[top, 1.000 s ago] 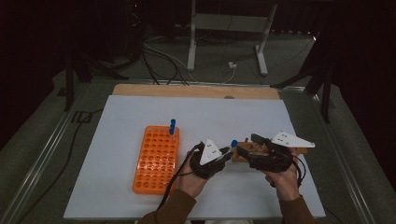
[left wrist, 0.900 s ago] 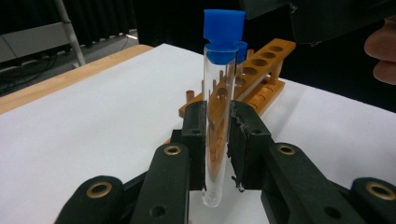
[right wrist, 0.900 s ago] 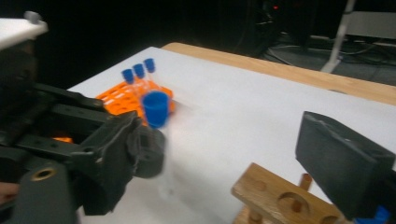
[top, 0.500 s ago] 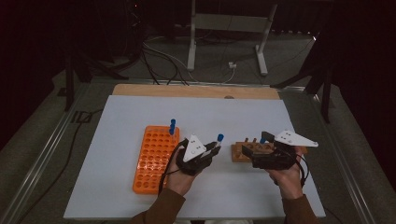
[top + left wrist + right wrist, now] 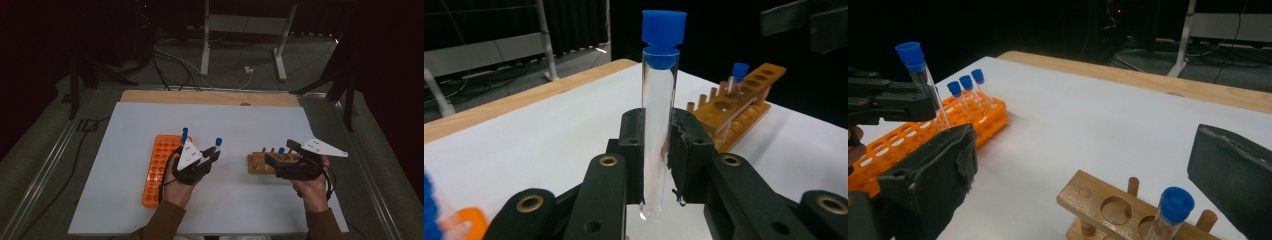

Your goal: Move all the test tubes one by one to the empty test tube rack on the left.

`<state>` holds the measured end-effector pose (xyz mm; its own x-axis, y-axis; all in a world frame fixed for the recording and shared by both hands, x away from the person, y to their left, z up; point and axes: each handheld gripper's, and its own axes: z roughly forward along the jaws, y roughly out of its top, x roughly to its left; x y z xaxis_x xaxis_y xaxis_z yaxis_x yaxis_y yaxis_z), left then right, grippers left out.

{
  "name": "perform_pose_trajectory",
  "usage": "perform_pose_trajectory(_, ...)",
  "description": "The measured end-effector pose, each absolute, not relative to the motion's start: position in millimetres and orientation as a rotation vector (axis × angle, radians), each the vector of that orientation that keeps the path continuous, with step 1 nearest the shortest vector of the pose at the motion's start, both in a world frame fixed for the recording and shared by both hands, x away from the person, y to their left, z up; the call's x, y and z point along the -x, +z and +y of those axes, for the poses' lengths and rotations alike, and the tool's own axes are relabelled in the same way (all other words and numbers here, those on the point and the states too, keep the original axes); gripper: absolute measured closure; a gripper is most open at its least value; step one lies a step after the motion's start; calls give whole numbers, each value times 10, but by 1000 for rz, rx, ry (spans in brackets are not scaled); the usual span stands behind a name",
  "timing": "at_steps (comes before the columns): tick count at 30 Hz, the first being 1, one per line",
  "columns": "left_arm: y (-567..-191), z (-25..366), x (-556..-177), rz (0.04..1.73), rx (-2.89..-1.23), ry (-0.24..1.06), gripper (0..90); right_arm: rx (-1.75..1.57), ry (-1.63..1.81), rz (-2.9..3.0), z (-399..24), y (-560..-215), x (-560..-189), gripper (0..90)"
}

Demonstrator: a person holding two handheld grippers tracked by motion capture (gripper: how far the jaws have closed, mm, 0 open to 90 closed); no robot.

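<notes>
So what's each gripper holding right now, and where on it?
The left gripper clamps a blue-capped test tube around its lower body. The right gripper holds nothing; its jaws have just been opening.

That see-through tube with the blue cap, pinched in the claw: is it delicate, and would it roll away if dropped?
Probably delicate: the tube looks thin, clear and stiff, like glass. The left claw pinches it mid-length, so it may slip. Being round, it would likely roll on the flat table.

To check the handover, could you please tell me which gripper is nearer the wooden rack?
Right. The right gripper is open at the wooden rack, its jaws beside it. The left gripper holds a tube partway toward the orange rack.
</notes>
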<state>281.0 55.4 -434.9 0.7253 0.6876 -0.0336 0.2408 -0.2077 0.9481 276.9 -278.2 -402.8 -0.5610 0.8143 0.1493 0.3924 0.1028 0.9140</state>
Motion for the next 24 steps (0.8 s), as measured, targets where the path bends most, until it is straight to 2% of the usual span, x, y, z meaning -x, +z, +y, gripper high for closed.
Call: perform_pose_trajectory(24, -4546, 1193, -2941, 900, -1765, 562, 782, -1166, 1448, 1980, -2790, -4038, -2760, 0)
